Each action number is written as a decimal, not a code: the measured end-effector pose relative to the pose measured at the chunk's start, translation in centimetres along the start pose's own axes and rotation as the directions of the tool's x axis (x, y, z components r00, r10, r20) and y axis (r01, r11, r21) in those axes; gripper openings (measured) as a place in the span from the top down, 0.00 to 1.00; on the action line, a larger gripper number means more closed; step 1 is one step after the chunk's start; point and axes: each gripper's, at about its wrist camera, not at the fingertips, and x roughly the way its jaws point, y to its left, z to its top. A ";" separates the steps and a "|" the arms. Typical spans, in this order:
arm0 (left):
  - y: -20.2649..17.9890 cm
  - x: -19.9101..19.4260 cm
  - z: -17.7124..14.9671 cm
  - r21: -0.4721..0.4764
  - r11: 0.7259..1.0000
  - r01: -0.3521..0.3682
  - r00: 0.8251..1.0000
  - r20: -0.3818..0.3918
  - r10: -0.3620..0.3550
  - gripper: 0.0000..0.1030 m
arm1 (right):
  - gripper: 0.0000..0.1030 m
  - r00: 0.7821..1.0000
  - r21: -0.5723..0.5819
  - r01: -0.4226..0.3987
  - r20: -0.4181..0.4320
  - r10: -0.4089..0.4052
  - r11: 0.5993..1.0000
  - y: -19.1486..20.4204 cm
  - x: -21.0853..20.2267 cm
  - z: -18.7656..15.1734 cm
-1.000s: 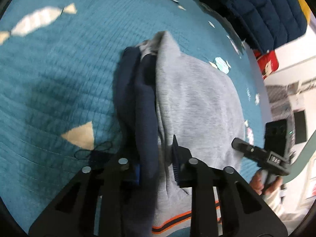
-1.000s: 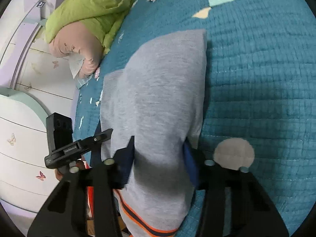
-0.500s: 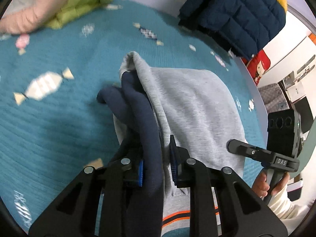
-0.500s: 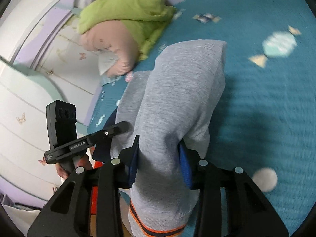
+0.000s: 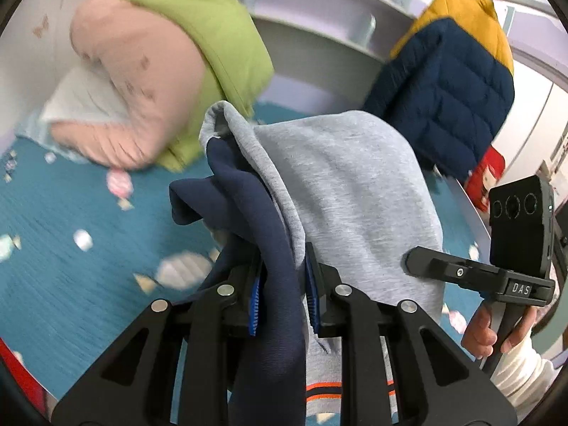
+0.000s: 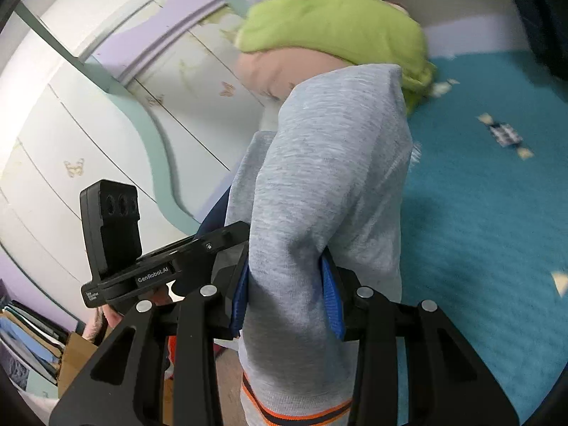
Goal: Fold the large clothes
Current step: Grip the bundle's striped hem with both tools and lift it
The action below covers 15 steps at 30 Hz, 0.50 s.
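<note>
Your left gripper (image 5: 284, 298) is clamped on the sweatshirt (image 5: 348, 191): navy sleeve fabric and the grey edge are bunched between the blue pads (image 5: 255, 298). Your right gripper (image 6: 284, 298) is clamped on a thick grey fold of the same garment, blue pads (image 6: 332, 294) pressed in on both sides. The sweatshirt hangs off both grippers, lifted above the teal bed cover (image 5: 64, 248); in the right wrist view its grey body drapes forward over the gripper and the orange-striped hem (image 6: 294, 411) hangs below the linkage. A navy sleeve (image 5: 227, 198) spills out left of the grey in the left wrist view. Each view shows the other gripper just beside, with your right hand (image 5: 493, 330) on its handle. Behind: a green and pink quilt pile (image 5: 170, 56) at the bed's far end, and a navy and yellow puffer jacket (image 5: 447, 81) to the right. Cover and background are motion-blurred.
</note>
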 end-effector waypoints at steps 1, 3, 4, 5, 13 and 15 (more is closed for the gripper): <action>0.5 -0.5 1.2 0.006 1.000 -0.006 1.000 0.015 0.006 0.80 | 0.67 1.000 0.002 -0.007 0.009 0.007 1.000 0.0 0.5 0.6; 1.4 -0.5 3.0 0.009 1.000 -0.013 1.000 0.024 0.012 0.80 | 0.67 1.000 0.032 -0.005 0.019 0.005 0.999 -1.0 2.1 1.8; 1.9 0.3 3.9 0.013 1.000 -0.022 1.000 0.019 0.022 0.80 | 0.67 1.000 0.042 0.009 0.023 -0.010 0.999 -1.6 2.6 2.0; 2.2 1.1 4.2 0.013 1.000 -0.025 1.000 0.012 0.025 0.80 | 0.67 0.999 0.057 0.043 0.023 -0.045 0.997 -2.8 3.6 2.0; 7.4 20.7 -1.9 -0.142 0.990 -0.019 0.948 -0.318 -0.027 0.84 | 0.70 0.846 0.121 0.516 -0.225 -0.483 0.848 -17.9 10.5 -2.9; 8.7 23.6 -4.4 -0.186 0.981 -0.056 0.922 -0.387 -0.021 0.86 | 0.71 0.842 0.147 0.526 -0.225 -0.489 0.838 -20.5 9.9 -3.8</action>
